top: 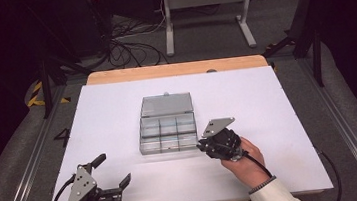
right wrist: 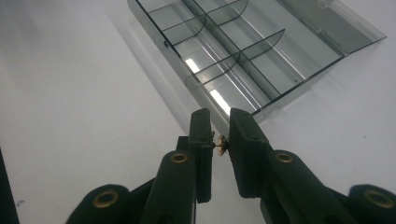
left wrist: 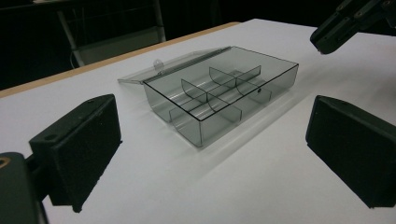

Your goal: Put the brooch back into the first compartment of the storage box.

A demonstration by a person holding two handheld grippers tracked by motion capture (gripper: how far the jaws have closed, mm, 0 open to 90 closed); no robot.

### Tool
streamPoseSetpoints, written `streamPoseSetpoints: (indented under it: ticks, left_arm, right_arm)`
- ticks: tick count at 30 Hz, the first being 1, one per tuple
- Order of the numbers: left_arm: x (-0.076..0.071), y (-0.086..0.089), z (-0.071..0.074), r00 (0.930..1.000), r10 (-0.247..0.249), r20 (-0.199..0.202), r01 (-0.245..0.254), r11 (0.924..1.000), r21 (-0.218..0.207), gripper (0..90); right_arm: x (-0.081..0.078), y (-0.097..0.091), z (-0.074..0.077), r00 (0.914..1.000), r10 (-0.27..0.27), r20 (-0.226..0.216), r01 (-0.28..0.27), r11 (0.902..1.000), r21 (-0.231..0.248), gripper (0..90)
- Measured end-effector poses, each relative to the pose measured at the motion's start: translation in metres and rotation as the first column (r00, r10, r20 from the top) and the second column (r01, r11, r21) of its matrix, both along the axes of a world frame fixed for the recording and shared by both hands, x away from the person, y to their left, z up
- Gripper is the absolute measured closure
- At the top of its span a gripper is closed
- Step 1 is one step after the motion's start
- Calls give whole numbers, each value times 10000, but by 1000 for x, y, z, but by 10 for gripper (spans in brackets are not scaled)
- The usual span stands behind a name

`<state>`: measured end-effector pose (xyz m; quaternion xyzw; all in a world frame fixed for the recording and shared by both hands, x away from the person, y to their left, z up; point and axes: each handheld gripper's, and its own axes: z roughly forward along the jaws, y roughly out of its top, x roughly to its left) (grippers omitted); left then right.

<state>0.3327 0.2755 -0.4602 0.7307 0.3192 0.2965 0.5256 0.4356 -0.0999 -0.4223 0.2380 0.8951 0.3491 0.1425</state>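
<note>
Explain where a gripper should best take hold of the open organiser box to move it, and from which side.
Probably the box's near front wall, from above: one jaw outside, one inside a compartment. The wall is thin and upright, the lid lies folded flat behind, and the body looks too wide to span.

An open clear box (top: 167, 124) sits mid-table (top: 267, 101), right gripper (top: 202, 144) at its corner.

You have a smoky grey see-through box (top: 167, 123) on a white table (top: 267, 101) with a light wood edge. Your grippers' jaws are black; the tiny part (right wrist: 221, 142) pinched looks brassy, perhaps gold.
</note>
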Motion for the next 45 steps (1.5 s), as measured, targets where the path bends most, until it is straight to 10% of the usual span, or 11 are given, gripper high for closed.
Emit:
streamPoseSetpoints:
  ticks: [45]
  left_arm:
    - [0, 1, 1, 10000, 5, 32, -5, 10000, 31, 39]
  right_arm:
    - [40, 34, 35, 9995, 142, -282, -143, 9999, -29, 802]
